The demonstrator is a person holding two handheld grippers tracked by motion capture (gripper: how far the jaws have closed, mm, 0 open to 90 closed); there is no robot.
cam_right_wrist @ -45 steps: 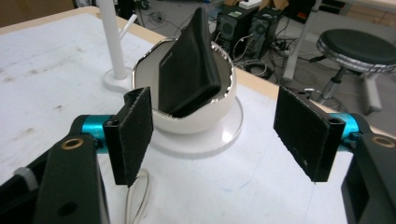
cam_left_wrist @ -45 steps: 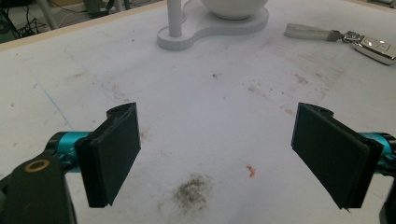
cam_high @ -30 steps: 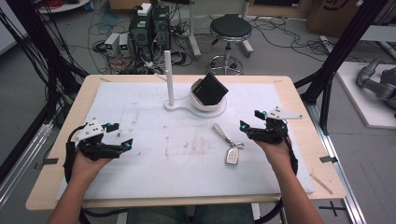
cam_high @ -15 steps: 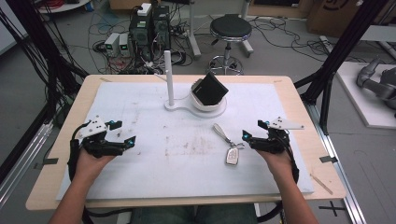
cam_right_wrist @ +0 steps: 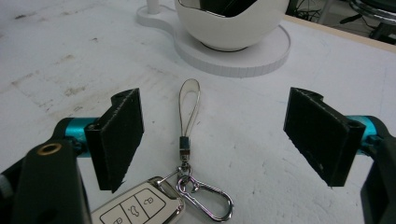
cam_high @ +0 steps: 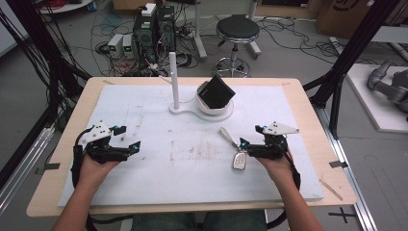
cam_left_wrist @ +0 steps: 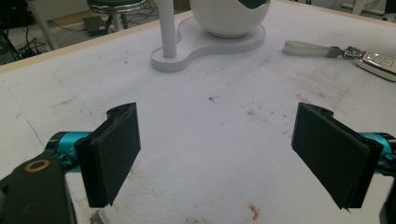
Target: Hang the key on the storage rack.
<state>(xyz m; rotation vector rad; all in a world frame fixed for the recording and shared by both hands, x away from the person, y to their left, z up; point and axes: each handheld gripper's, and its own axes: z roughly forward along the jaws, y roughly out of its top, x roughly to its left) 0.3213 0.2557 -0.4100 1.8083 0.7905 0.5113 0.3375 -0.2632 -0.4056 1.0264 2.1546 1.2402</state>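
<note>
Right claw point(cam_high: 246, 147) has dropped, wide open, over key fob point(cam_high: 239, 160).

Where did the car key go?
In the high view the car key lies flat on the white table mat, right of middle, just in front of the open right gripper, its strap pointing toward the white bowl stand.

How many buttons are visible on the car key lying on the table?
3, on the car key at the bottom edge of the right gripper view, in a row along its face. The key is cut off there, so more buttons may be hidden.
</note>
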